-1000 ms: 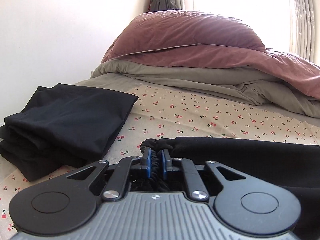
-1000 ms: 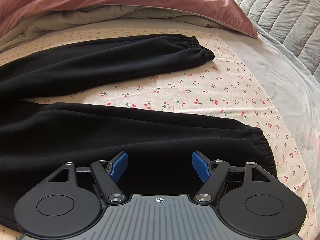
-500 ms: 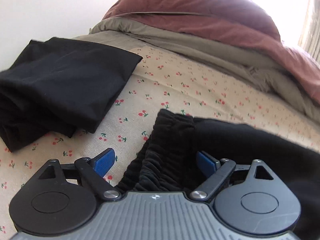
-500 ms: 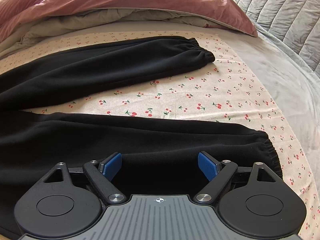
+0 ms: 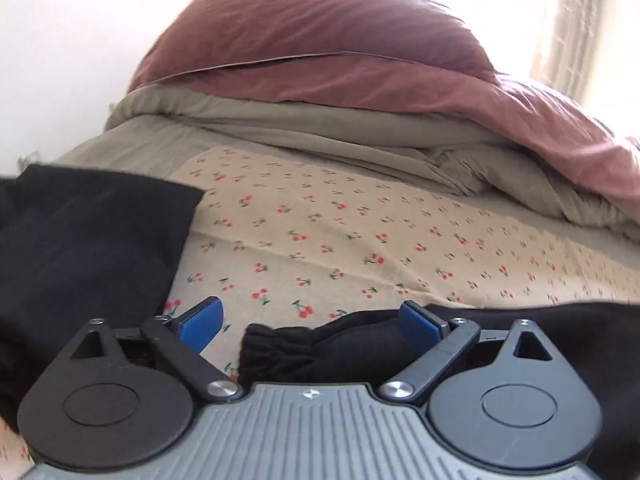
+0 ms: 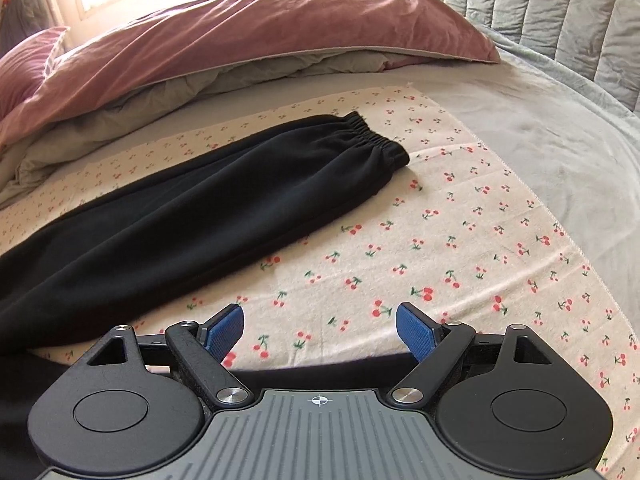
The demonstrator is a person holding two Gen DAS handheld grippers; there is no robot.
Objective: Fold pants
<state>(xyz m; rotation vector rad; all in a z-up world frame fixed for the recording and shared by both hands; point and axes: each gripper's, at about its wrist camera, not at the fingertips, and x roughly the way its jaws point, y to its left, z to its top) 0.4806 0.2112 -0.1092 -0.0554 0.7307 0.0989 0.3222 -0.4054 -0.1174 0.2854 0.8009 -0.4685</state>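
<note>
Left tool (image 5: 310, 324): we see its blue pads spread wide, gripping nothing; the gathered elastic waistband (image 5: 276, 350) of the black pants lies just below and between them on the bed.
Right tool (image 6: 320, 330): we see it spread wide as well, nothing between the pads; it hangs over the sheet, with a black edge of the pants running just under its frame.
Black pants (image 6: 208, 216): we find them spread flat on the bed, the far leg stretching away to its elastic cuff (image 6: 368, 140).
Cherry-print sheet (image 6: 460, 240): it covers the bed beneath the pants.
Folded black garment (image 5: 80, 240): we see it in the left wrist view, to the left of the waistband and apart from it.
Mauve duvet (image 5: 340, 52): heaped at the far side of the bed over a grey-green underside (image 5: 300, 132).
Quilted grey headboard (image 6: 560, 8): at upper right in the right wrist view.
</note>
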